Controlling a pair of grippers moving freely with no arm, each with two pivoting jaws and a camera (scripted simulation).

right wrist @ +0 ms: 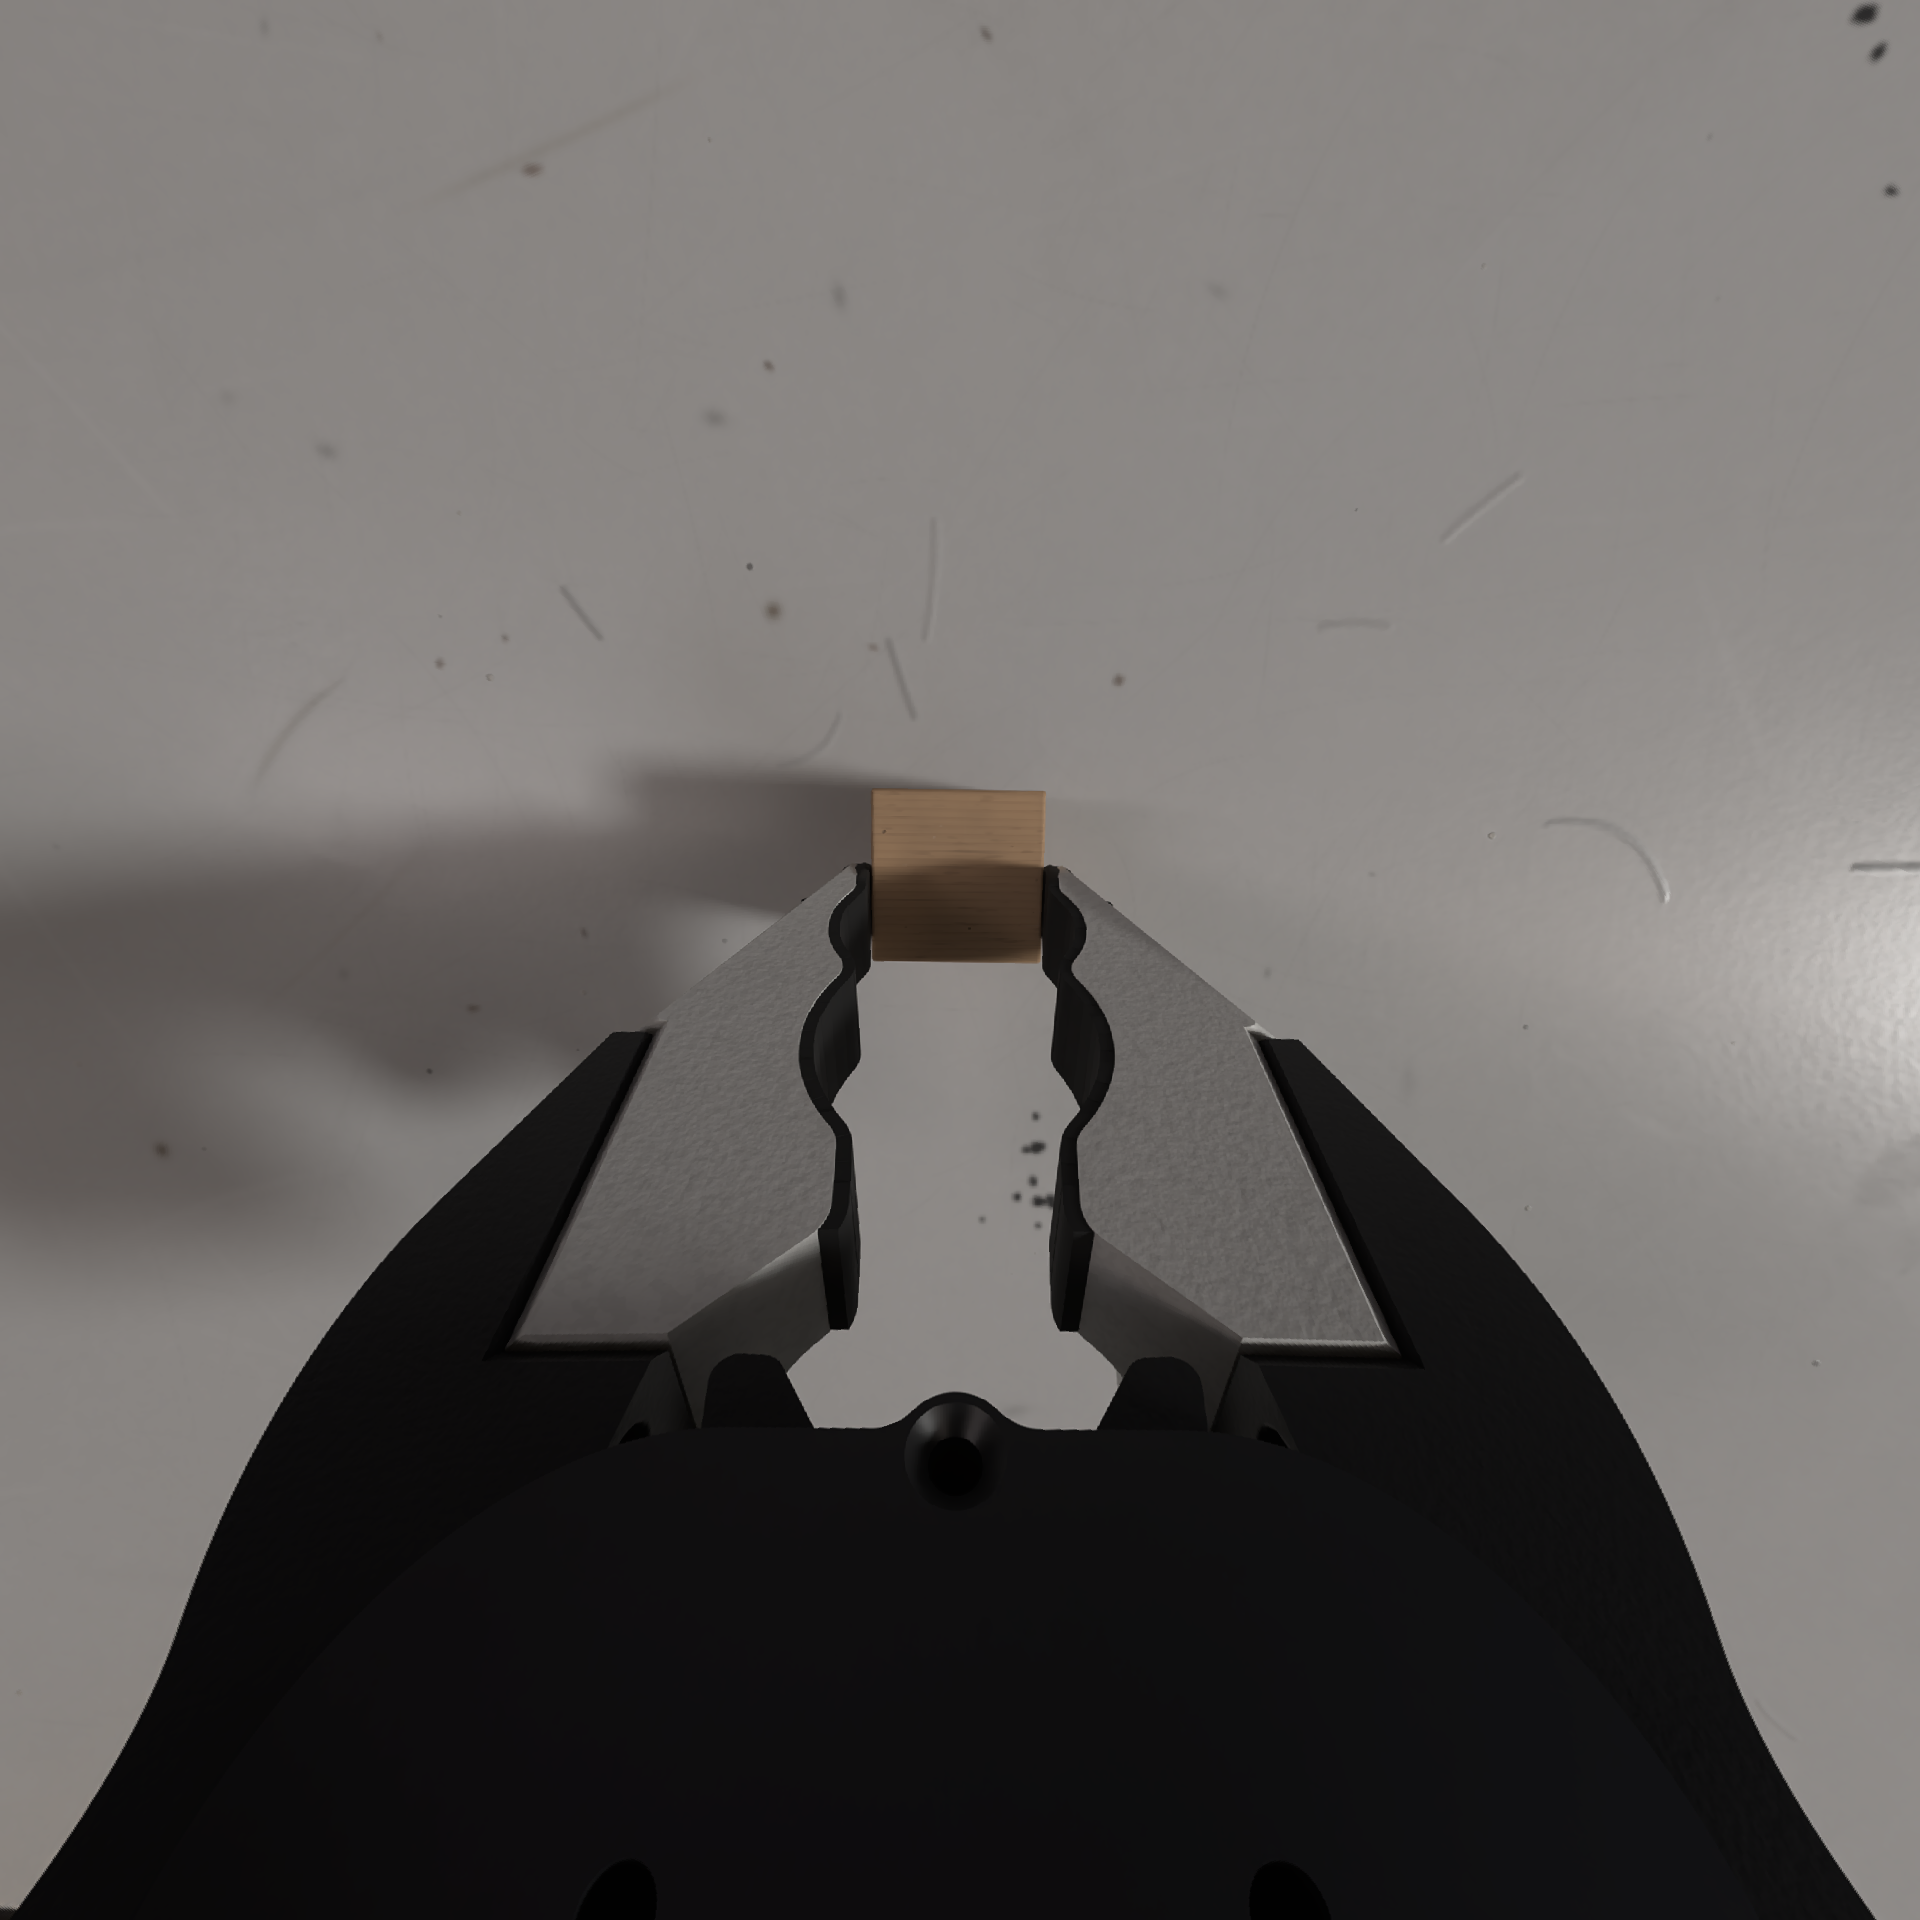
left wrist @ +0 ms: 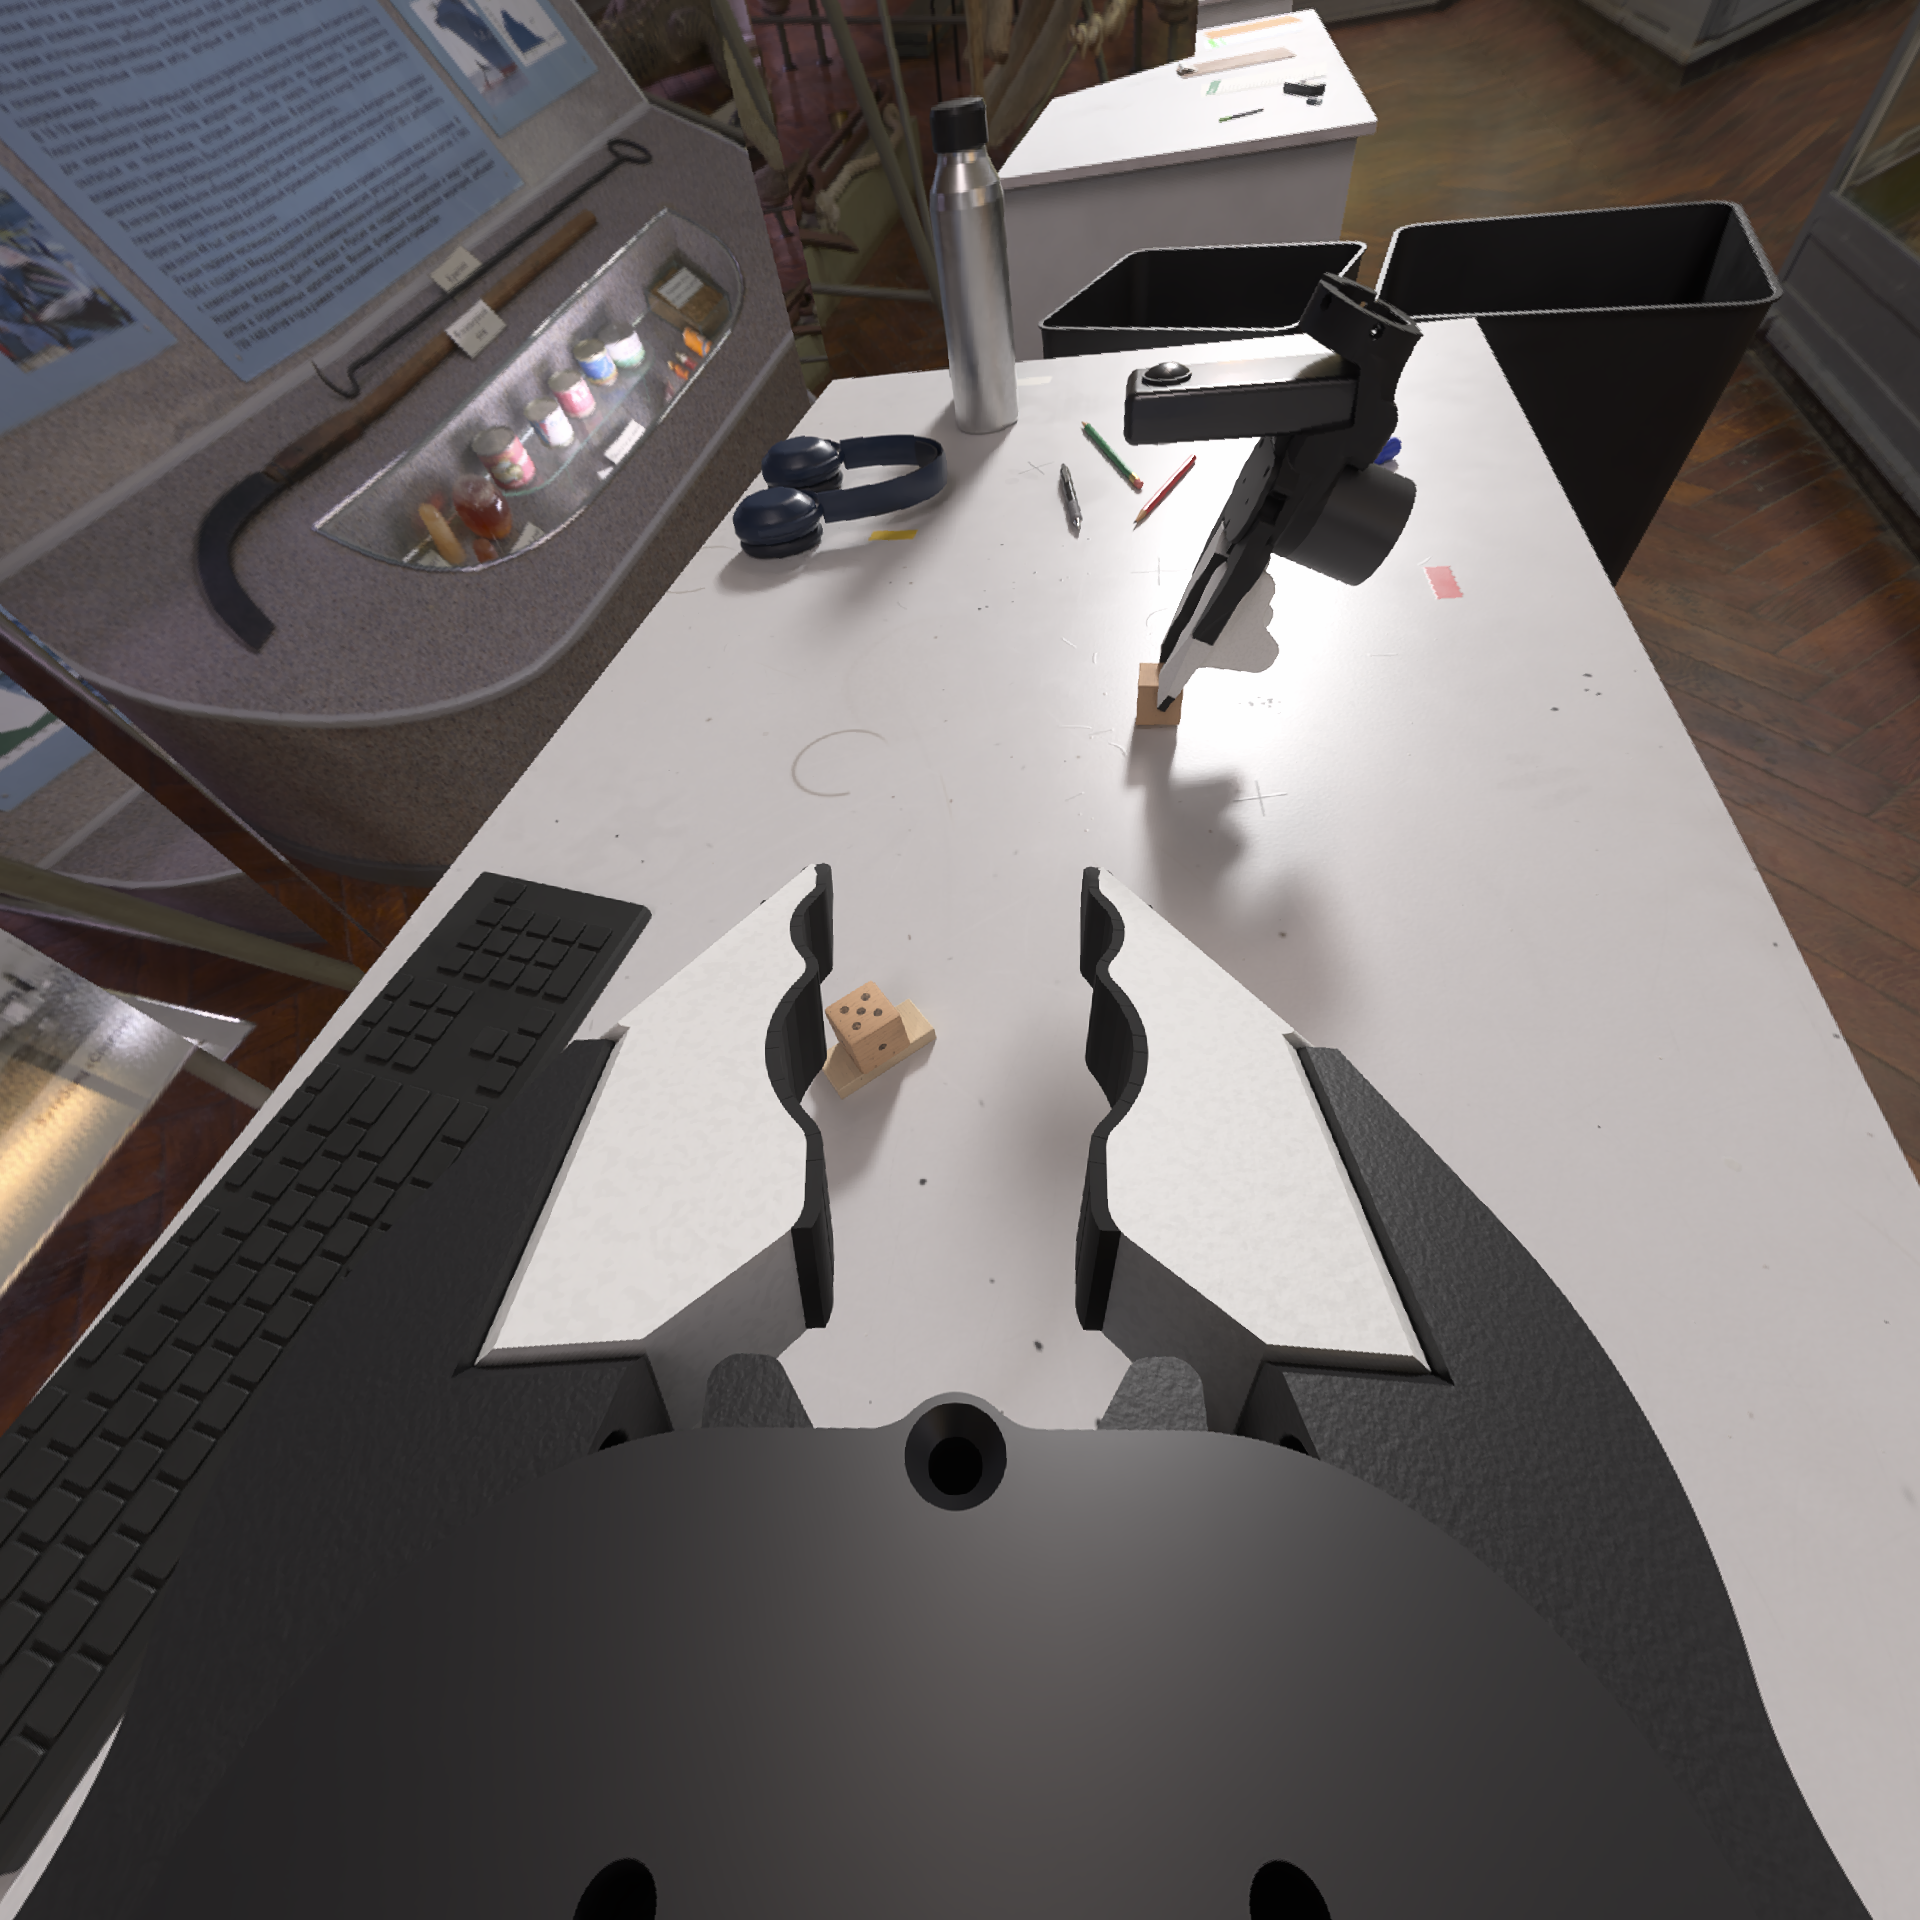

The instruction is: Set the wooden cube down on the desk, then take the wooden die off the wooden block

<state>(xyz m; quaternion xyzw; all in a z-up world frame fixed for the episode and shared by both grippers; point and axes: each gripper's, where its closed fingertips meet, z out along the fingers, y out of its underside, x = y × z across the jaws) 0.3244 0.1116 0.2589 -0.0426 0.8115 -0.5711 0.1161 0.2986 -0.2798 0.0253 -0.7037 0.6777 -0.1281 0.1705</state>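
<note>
A wooden die [left wrist: 860, 1013] sits on a flat wooden block [left wrist: 916, 1027] on the white desk [left wrist: 1455, 935]. My left gripper [left wrist: 956, 878] is open and empty above them; the die lies between the fingers, close to the left one. A plain wooden cube [left wrist: 1151, 704] is on the desk farther off, with my right gripper [left wrist: 1172, 691] pointing down on it. In the right wrist view the right gripper [right wrist: 954, 878] has both fingertips pressed against the sides of the cube [right wrist: 956, 826], which looks level with the desk surface [right wrist: 1351, 416].
A black keyboard [left wrist: 312, 1195] lies along the desk's left edge. Headphones [left wrist: 831, 494], a metal bottle [left wrist: 971, 281], a pen [left wrist: 1070, 499] and pencils [left wrist: 1112, 457] lie at the far end. Two black bins [left wrist: 1621, 343] stand beyond the desk.
</note>
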